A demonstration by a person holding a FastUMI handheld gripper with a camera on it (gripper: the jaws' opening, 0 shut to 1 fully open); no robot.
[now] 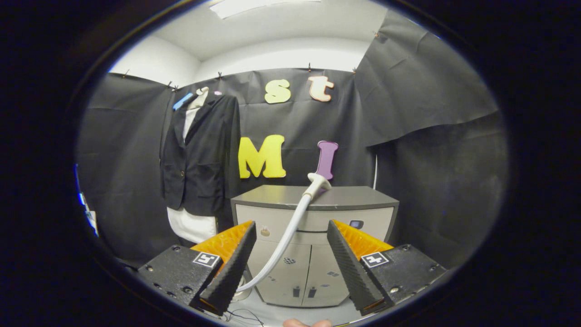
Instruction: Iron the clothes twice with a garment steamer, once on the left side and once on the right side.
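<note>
Tool (290, 268) fingers spread wide apart, gripping nothing. Steamer head (317, 181) rests on the grey cabinet (317, 227) top beyond them, white hose (286, 240) drooping down the cabinet front btwn the fingers. Black jacket (199, 154) hangs left of the cabinet.

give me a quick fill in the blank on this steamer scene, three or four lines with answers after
1. The gripper has its fingers ____, with nothing held between them.
2. The steamer head rests on top of the grey ____.
3. The black jacket hangs over a ____ shirt against the booth wall.
4. The white hose runs down from the steamer head and passes ____ the two fingers.

Missing words: open; cabinet; white; between
</note>
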